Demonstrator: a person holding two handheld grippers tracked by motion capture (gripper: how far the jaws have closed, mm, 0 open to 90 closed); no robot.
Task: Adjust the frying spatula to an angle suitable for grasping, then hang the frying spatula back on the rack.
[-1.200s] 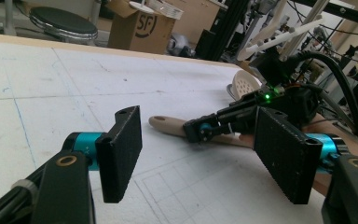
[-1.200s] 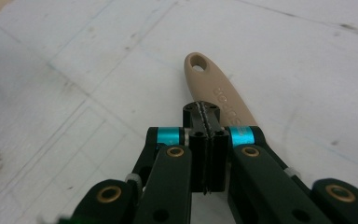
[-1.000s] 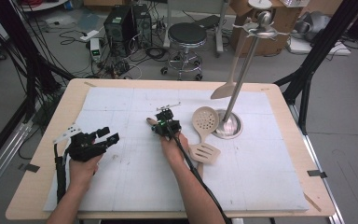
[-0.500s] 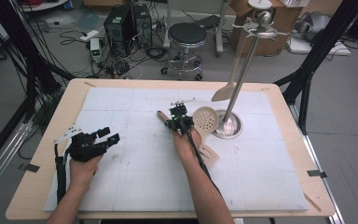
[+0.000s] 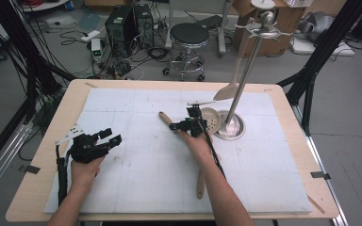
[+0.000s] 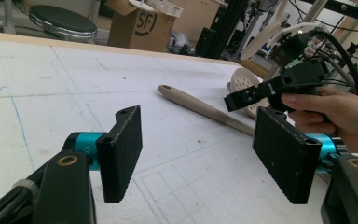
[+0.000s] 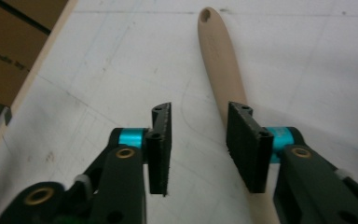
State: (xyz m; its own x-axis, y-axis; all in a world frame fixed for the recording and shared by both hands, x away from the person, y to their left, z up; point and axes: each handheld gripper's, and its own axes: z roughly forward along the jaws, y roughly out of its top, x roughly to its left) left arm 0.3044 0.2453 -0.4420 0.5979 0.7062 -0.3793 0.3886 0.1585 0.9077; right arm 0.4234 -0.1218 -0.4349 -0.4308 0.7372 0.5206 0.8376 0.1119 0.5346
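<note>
A wooden skimmer lies on the white mat, its perforated head [image 5: 211, 117] next to the stand and its handle [image 7: 219, 56] pointing left. My right gripper [image 5: 179, 125] hovers low over the handle's middle, pointing along it. Its jaws have just been opening and stand partly apart [image 7: 199, 113]. The handle runs under the right-hand jaw, and nothing lies in the gap. My left gripper [image 5: 112, 135] rests near the mat's left side, open and empty [image 6: 198, 121]. Beyond its jaws I see the skimmer handle [image 6: 196, 105] and the right hand.
A metal stand [image 5: 231, 129] rises at the back right with a wooden spatula [image 5: 228, 92] hanging from it. A second wooden utensil [image 5: 201, 181] lies partly under the right forearm. Beyond the table's far edge are a stool [image 5: 188, 35] and cables.
My right gripper has moved right along the skimmer handle toward the stand, baring the handle's left end. Its jaws have gone from shut to partly open. The left gripper has stayed put.
</note>
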